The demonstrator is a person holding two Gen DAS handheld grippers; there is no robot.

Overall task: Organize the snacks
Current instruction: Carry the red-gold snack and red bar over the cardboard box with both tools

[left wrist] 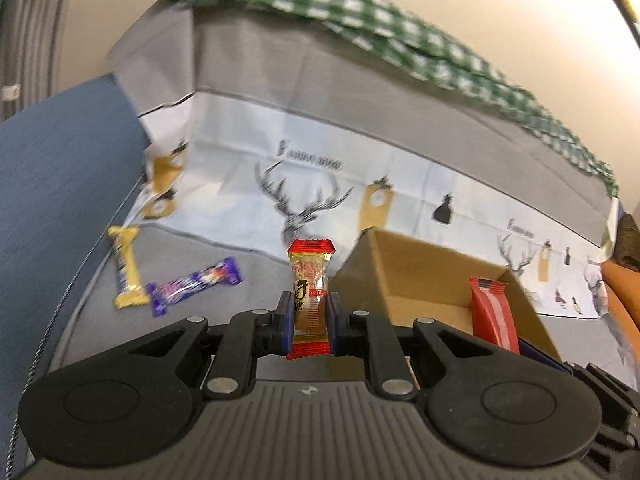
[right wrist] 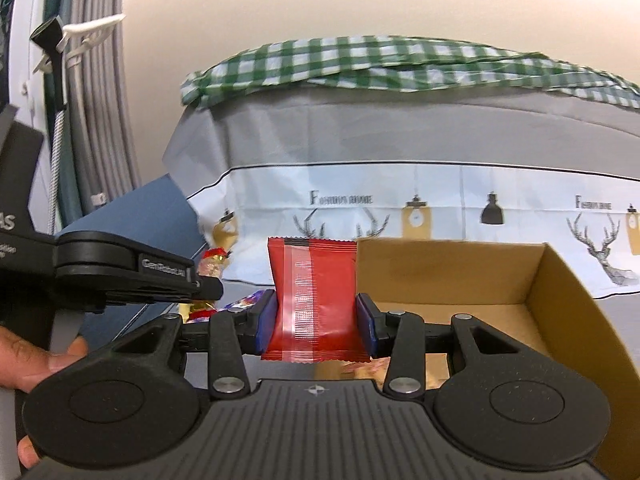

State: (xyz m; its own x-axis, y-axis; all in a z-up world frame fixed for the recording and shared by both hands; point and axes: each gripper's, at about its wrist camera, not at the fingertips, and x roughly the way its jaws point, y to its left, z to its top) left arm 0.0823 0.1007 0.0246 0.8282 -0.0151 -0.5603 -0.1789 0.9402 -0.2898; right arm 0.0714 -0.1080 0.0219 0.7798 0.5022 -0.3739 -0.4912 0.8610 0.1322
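My left gripper (left wrist: 309, 316) is shut on a small clear candy with red ends (left wrist: 310, 292), held upright above the grey surface. In the right wrist view, my right gripper (right wrist: 316, 320) is shut on a red snack packet (right wrist: 314, 300), pinched at its middle just left of the open cardboard box (right wrist: 560, 304). That box (left wrist: 404, 272) sits right of the left gripper, with the red packet (left wrist: 490, 312) showing over its near side. The left gripper with its candy (right wrist: 210, 270) appears at the left of the right wrist view, held by a hand (right wrist: 36, 360).
A yellow bar (left wrist: 127, 268) and a purple bar (left wrist: 196, 286) lie on the grey surface to the left. Behind stands a deer-print cloth wall (left wrist: 320, 184) topped by a green checked cloth (left wrist: 360, 20). A blue panel (left wrist: 60, 184) borders the left side.
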